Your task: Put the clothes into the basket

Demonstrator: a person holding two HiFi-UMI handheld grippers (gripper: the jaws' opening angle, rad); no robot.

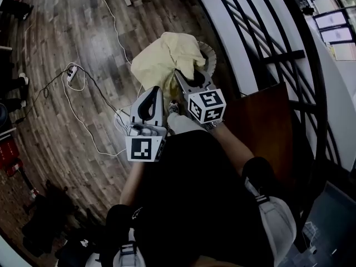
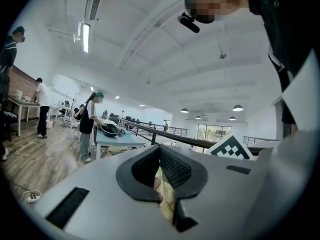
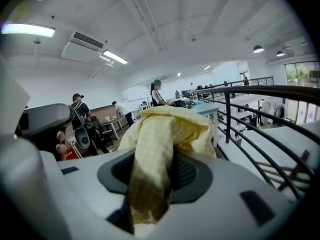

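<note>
Yellow cloth (image 1: 166, 57) bunched and held up off the floor, just left of the black railing (image 1: 267, 57). It hangs over most of a pale ribbed rim (image 1: 210, 53), likely the basket, which lies between cloth and railing. Cannot tell whether any fabric is inside it.

Right gripper (image 1: 185, 78), the one nearer the railing, is pinching the cloth. Its own view shows a thick fold (image 3: 162, 134) running down between the two dark pads, the jaws pressed on it and the rest mounded above them.

Left gripper (image 1: 154, 91) is one step further from the railing, its tip at the cloth's lower edge. Its jaws (image 2: 160, 156) are drawn together, with a thin strip of yellow fabric (image 2: 167, 199) caught between the pads.

Brown panel (image 1: 261, 121) stands against the foot of the railing, below the cloth in the head view.

Wooden floor (image 1: 61, 26) lies well left of the railing, with white cables (image 1: 83, 121) and a power strip (image 1: 71, 72) on it
</note>
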